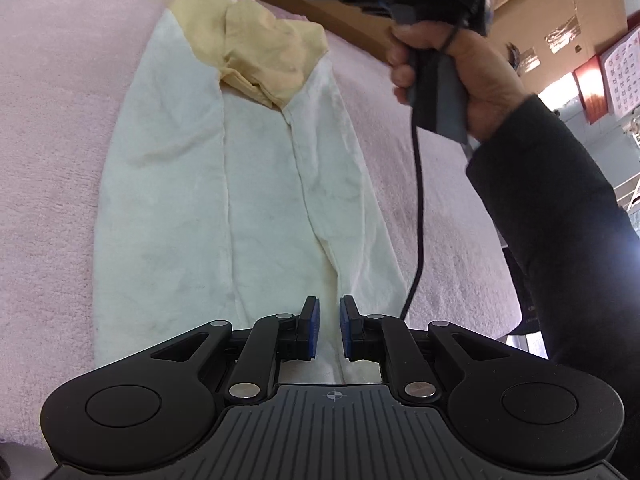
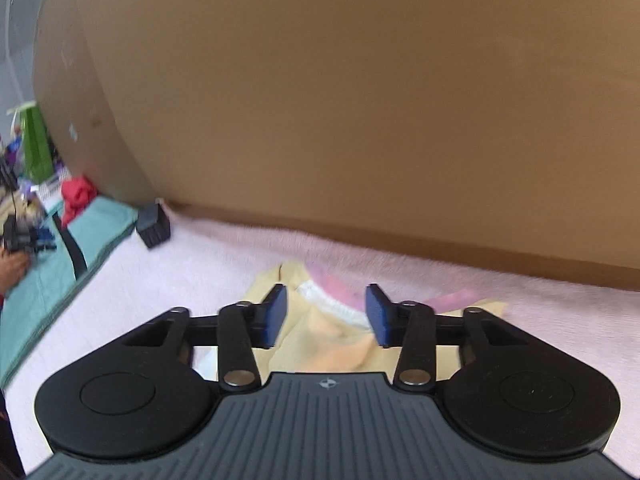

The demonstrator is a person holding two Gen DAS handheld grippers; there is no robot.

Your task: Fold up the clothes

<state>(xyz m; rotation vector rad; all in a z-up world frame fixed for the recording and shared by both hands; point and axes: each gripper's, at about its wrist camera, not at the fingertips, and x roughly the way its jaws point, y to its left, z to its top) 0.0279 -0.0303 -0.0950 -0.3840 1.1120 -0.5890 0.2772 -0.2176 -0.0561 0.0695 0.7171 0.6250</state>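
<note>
Right hand-held gripper (image 2: 326,316) parted, empty, above yellow garment (image 2: 320,344).

This looks like a room in a home. A soft pink blanket (image 1: 52,128) covers the place where clothes lie. Big brown cardboard boxes (image 2: 360,100) stand behind it. A calendar (image 1: 622,80) hangs on the wall, and a green bag (image 2: 36,148) sits at the side.

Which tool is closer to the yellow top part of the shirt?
Right. The right tool hovers open just above the yellow part. The left tool sits at the shirt's opposite, cream end.
</note>
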